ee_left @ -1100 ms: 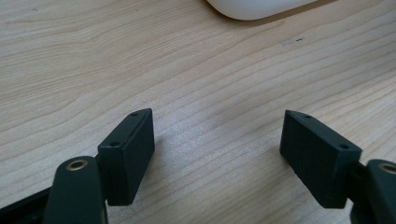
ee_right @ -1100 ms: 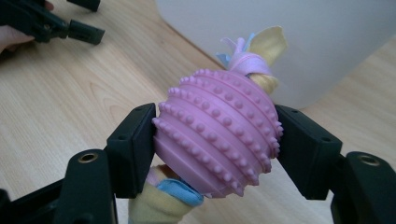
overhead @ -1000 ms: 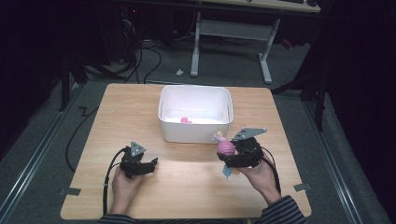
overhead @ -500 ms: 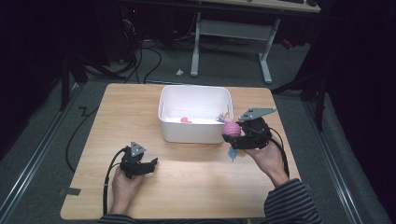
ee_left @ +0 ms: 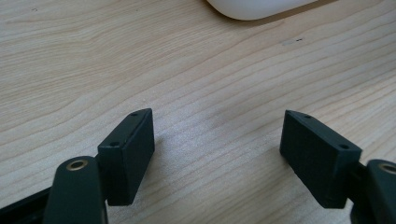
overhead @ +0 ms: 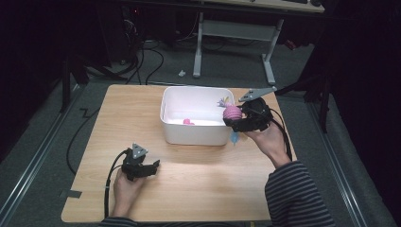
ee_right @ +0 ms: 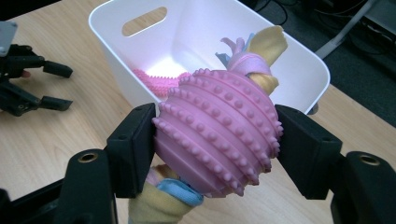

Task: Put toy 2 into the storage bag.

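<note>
So there were two grippers and two pink toys here. The right gripper (ee_right: 215, 140) had its jaws clamped on one knobbly pink ball toy (ee_right: 217, 135) – fabric strips in yellow, blue and pink poked out of both ends – and held it up over the right rim of the single white bin (overhead: 194, 132). One more small pink toy (overhead: 188, 122) sat inside the bin. The left gripper (ee_left: 217, 154) sat low on the wooden table (overhead: 208, 184), jaws spread wide with nothing between them
</note>
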Demonstrator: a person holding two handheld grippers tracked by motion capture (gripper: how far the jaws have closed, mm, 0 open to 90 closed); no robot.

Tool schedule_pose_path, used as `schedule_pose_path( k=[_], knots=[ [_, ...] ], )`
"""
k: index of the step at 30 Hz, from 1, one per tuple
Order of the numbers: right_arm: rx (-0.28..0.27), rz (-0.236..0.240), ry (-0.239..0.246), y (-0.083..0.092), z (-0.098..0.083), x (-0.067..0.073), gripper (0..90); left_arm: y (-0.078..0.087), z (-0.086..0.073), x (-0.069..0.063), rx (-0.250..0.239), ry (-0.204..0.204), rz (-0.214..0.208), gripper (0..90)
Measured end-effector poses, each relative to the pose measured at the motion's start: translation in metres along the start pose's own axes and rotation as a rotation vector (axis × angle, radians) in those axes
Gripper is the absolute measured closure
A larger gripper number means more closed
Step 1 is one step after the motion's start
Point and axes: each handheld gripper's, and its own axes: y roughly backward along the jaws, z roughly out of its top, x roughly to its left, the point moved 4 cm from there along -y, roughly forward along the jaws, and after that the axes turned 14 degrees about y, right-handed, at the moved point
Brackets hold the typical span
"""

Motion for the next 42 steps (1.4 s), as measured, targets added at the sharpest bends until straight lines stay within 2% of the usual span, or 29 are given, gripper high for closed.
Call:
schedule_pose_path(
  k=[12,22,28,32,42],
  knots=[
    [0.039,-0.028,0.038,-0.029,0.022,-0.018,32.9,0.0,0.0,0.0,0.0,0.0,-0.001,26.7],
    [0.064,-0.024,0.024,-0.058,0.034,-0.03,32.9,0.0,0.0,0.0,0.0,-0.002,0.0,26.6],
    [0.094,-0.017,0.029,-0.077,0.035,-0.03,32.8,0.0,0.0,0.0,0.0,-0.002,0.0,26.6],
    [0.111,0.004,0.031,-0.089,0.033,-0.029,32.7,0.0,0.0,0.0,0.0,-0.001,0.0,26.6],
    [0.146,0.051,0.041,-0.1,0.021,-0.019,32.4,0.0,0.0,0.0,0.0,0.0,-0.001,26.6]
  ],
)
